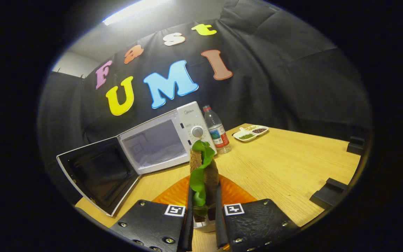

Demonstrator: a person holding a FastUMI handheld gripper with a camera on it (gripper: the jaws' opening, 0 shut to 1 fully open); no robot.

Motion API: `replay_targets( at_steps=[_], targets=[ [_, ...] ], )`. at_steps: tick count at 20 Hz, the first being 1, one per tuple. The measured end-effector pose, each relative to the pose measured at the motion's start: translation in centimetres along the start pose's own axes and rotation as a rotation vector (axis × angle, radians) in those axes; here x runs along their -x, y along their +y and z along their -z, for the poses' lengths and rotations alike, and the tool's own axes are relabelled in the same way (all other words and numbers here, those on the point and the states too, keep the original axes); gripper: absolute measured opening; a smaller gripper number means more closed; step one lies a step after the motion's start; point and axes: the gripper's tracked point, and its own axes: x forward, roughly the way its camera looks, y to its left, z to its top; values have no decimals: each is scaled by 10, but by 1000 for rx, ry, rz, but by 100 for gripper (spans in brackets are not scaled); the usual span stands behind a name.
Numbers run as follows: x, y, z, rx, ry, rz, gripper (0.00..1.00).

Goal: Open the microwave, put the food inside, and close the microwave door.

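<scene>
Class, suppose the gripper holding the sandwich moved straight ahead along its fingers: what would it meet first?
Probably the microwave, near its control panel. The gripper, shut on the sandwich, points there over bare table; depth is uncertain.

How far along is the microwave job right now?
Done: the microwave stands with its door swung open. In hand: the gripper is shut on the sandwich, above the orange plate. Left: put the sandwich inside and close the door.
</scene>
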Motion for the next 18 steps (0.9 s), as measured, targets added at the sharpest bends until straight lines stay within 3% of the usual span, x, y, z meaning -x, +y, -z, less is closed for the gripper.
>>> replay_targets(
  at_steps=[8, 13, 18],
  targets=[
    [-4, 92, -42, 80, -15, -123, 26],
    [-37, 157, -36, 79, 22, -200, 26],
    [-84, 196, -29, 145, 28, -198, 26]
  ],
)
